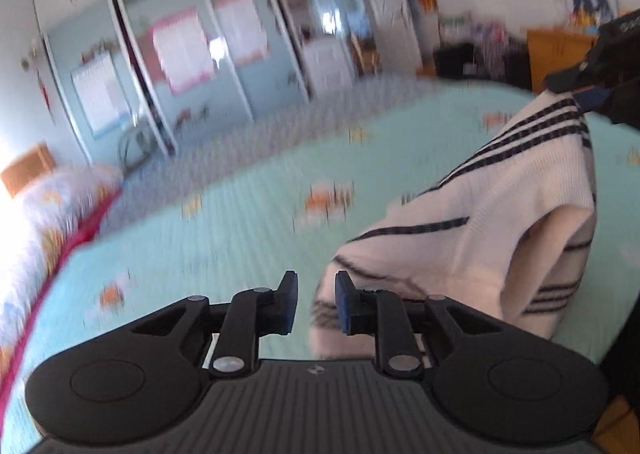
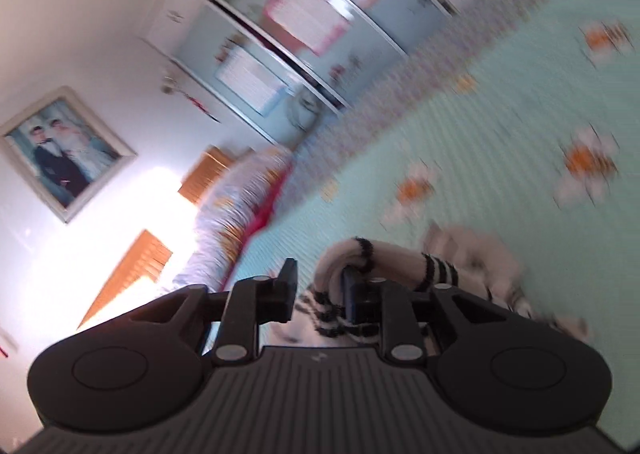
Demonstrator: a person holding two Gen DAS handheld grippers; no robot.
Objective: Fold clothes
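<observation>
The cream knitted sweater with dark stripes [image 1: 492, 214] looks soft and ribbed. The mint quilted bedspread with orange flowers [image 1: 240, 222] is matt cloth. The black matt plastic left gripper [image 1: 316, 304] has ridged housing and shiny metal rivets.

The sweater [image 1: 480, 222] lies heaped on the bed [image 1: 240, 214], right of the left gripper [image 1: 316, 304] and hanging up to the right gripper [image 1: 592, 86]. Behind the bed stands a wardrobe [image 1: 180, 54]; at its left edge lies bedding, perhaps a pillow [image 1: 52, 194].
</observation>
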